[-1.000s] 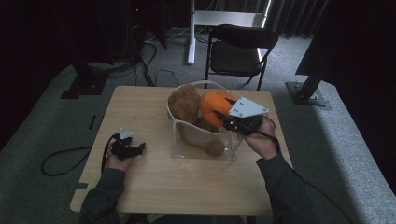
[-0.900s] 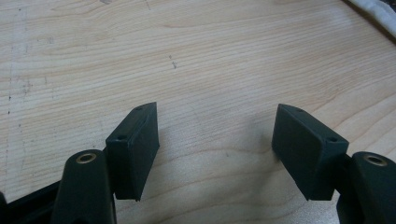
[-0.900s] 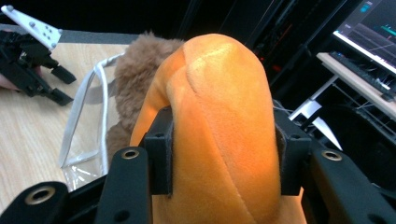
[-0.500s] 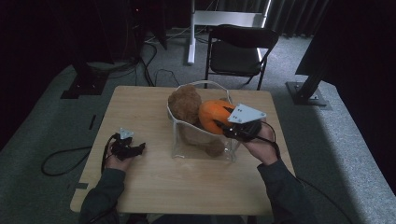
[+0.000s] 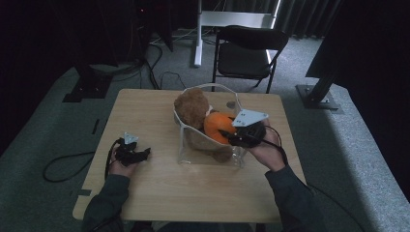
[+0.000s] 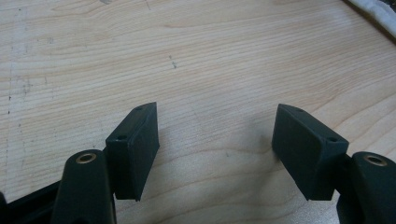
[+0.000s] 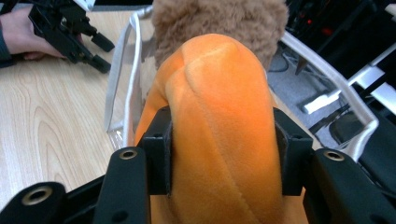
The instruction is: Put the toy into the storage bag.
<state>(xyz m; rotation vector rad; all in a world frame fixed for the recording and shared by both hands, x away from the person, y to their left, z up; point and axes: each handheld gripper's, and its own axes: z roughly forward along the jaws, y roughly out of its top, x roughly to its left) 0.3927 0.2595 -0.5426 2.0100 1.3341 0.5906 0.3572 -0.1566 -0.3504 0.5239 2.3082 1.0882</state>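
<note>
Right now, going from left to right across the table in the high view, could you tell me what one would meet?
Left tool, open and resting on the table → clear bag → brown plush bear → orange plush toy → right tool, shut on the orange plush toy.

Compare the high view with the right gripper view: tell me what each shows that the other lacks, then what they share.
High view alone: the black folding chair behind the table, the grey carpet, and the person's right hand.

Right gripper view alone: the right gripper seen close, both pads pressed into the sides of the orange plush toy.

Both: that toy, the brown teddy bear, the clear bag, the wooden table and the left gripper.
</note>
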